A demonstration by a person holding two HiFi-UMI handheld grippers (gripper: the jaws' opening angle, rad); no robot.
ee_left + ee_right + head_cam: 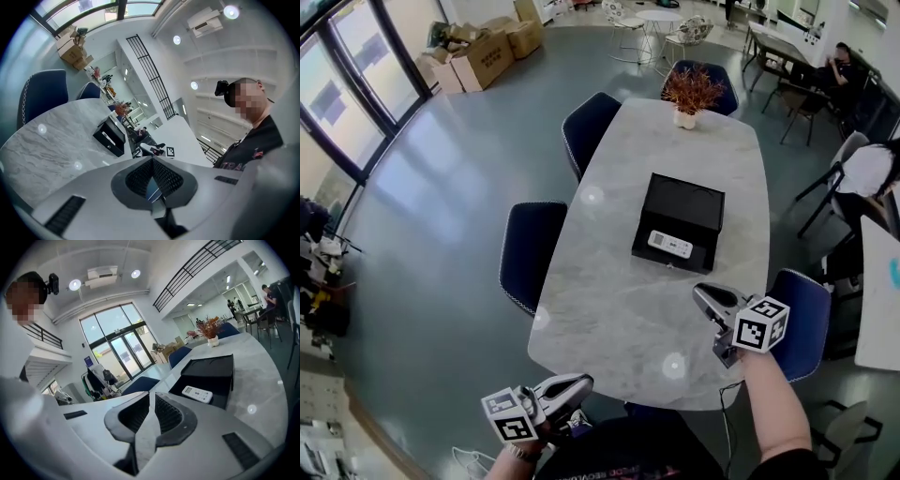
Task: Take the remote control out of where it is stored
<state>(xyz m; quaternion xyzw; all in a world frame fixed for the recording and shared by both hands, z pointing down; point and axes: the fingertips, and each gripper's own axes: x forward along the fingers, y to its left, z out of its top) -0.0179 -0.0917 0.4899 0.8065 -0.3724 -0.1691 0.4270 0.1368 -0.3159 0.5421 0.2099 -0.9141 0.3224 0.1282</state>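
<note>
A black box point(686, 201) lies open in the middle of the marble table point(619, 309), its lid tipped back. Inside it rests the white remote control point(670, 245), face up. From the right gripper view I see that remote point(197, 393) in the box point(209, 365) ahead and right of the jaws. My right gripper point(699, 293) hovers over the table's near right edge, short of the box, jaws together on nothing. My left gripper point(581, 382) hangs off the near edge, also shut and empty. The left gripper view shows the box point(110, 136) far off.
A potted dried plant point(689, 94) stands at the table's far end. Blue chairs point(530, 253) line the left side, another point(804, 319) sits by my right arm. Cardboard boxes point(487, 52) are stacked far left. A person point(867, 169) sits at the right.
</note>
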